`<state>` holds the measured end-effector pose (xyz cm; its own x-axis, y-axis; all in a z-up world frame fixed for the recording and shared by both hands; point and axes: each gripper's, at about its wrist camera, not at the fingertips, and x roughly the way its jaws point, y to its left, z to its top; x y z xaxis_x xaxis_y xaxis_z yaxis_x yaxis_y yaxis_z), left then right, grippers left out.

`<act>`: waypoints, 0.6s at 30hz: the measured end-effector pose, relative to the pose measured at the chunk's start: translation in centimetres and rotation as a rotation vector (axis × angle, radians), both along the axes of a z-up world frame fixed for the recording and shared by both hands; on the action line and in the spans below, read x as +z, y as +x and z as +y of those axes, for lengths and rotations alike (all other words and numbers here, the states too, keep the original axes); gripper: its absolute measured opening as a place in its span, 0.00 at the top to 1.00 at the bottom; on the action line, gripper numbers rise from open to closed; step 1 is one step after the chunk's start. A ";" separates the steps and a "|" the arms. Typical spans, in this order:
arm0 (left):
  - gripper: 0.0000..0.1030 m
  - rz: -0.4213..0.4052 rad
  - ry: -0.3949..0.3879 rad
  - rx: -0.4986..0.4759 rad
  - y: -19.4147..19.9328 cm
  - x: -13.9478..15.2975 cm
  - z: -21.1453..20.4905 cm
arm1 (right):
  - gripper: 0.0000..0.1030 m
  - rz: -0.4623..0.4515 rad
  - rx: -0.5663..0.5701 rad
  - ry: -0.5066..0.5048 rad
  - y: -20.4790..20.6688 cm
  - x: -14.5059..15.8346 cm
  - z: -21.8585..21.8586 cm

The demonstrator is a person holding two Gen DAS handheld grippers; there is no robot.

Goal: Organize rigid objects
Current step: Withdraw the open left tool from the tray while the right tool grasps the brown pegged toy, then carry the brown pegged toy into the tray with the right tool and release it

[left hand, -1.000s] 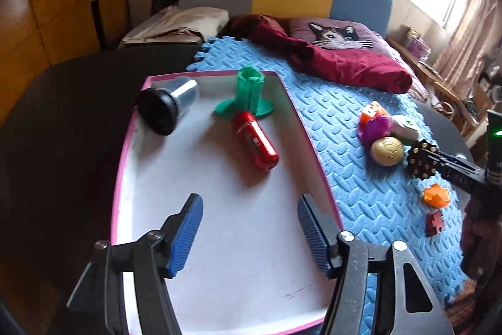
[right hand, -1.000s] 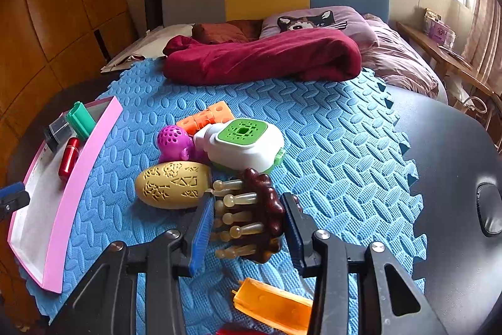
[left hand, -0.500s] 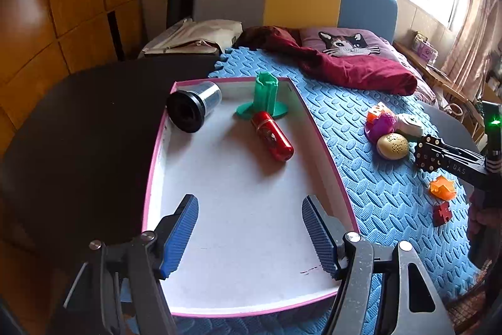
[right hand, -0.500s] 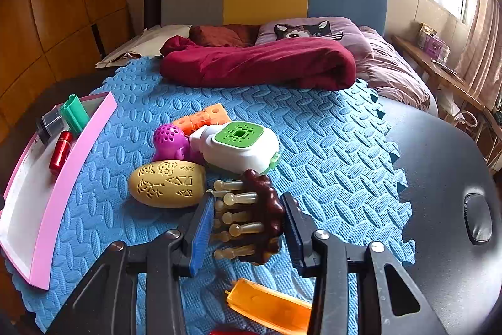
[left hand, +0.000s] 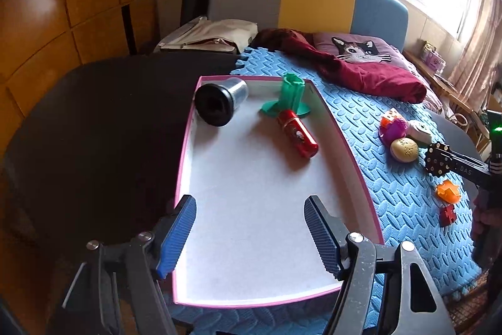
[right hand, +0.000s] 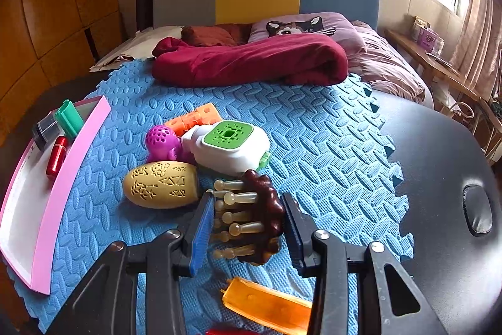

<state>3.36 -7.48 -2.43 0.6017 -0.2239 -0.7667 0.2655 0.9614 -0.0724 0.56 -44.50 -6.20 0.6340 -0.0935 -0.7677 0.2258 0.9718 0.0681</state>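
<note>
A pink-rimmed white tray [left hand: 184,153] lies on the blue foam mat [left hand: 392,187]. It holds a black-and-clear cup [left hand: 219,102], a green stand [left hand: 290,98] and a red tube [left hand: 296,134]. My left gripper [left hand: 249,206] hovers over the tray's near end, its jaws opening with nothing between them. My right gripper [right hand: 246,209] is shut on a brown wooden massage comb [right hand: 263,209]; its pegs point at the left pad. The comb [left hand: 439,160] also shows at the right of the left wrist view, held above the mat.
Beside the comb lie a yellow egg-shaped case [right hand: 160,189], a purple toy [right hand: 163,143], a white-and-green box [right hand: 232,146] and an orange block [right hand: 194,118]. An orange piece [right hand: 266,300] lies under my right gripper. A maroon cloth [right hand: 251,62] bounds the mat's far side; dark tabletop [right hand: 439,178] lies right.
My left gripper has drawn back from the tray's middle to its near end, and its jaws have spread a little. The right gripper and comb have stayed put.
</note>
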 end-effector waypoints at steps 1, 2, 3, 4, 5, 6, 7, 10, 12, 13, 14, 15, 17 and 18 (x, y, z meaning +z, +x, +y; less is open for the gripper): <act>0.30 0.002 -0.001 0.004 0.0 0.0 0.2 | 0.59 0.004 -0.005 0.004 0.0 0.1 0.0; 0.30 0.002 -0.005 0.008 0.1 0.0 0.5 | 0.59 0.002 -0.008 0.008 -0.2 0.2 0.1; 0.30 0.002 -0.008 0.015 0.1 0.0 0.8 | 0.59 -0.002 -0.010 0.011 -0.4 0.4 0.2; 0.30 0.002 -0.010 0.018 0.1 -0.1 0.9 | 0.59 -0.009 -0.011 0.013 -0.5 0.6 0.3; 0.30 0.004 -0.011 0.022 0.1 -0.1 1.1 | 0.59 -0.016 -0.009 0.016 -0.7 0.9 0.5; 0.30 0.006 -0.013 0.028 0.2 -0.2 1.3 | 0.59 -0.024 -0.004 0.020 -0.9 1.2 0.8; 0.30 0.007 -0.017 0.032 0.2 -0.2 1.5 | 0.59 -0.030 -0.001 0.019 -1.0 1.5 1.1; 0.30 0.009 -0.024 0.040 0.3 -0.4 1.9 | 0.59 -0.055 0.016 0.018 -1.4 2.5 2.2; 0.30 0.008 -0.026 0.042 0.3 -0.4 2.0 | 0.59 -0.071 0.030 0.029 -1.7 3.1 3.0; 0.30 0.008 -0.025 0.043 0.3 -0.5 2.0 | 0.59 -0.081 0.044 0.045 -1.8 3.4 3.5; 0.30 0.008 -0.025 0.044 0.3 -0.5 2.0 | 0.59 -0.090 0.057 0.058 -1.9 3.6 4.0; 0.30 0.009 -0.027 0.045 0.3 -0.5 2.0 | 0.59 -0.097 0.077 0.071 -2.0 3.9 4.7; 0.30 0.010 -0.028 0.047 0.3 -0.6 2.1 | 0.59 -0.107 0.116 0.094 -1.9 4.3 6.2; 0.30 0.010 -0.029 0.049 0.3 -0.6 2.2 | 0.59 -0.112 0.139 0.105 -1.9 4.5 7.0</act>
<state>3.63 -5.32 -3.04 0.6046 -0.2163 -0.7666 0.2168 0.9708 -0.1029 -1.32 -37.47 -1.67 0.7170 0.0776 -0.6927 0.0754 0.9793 0.1878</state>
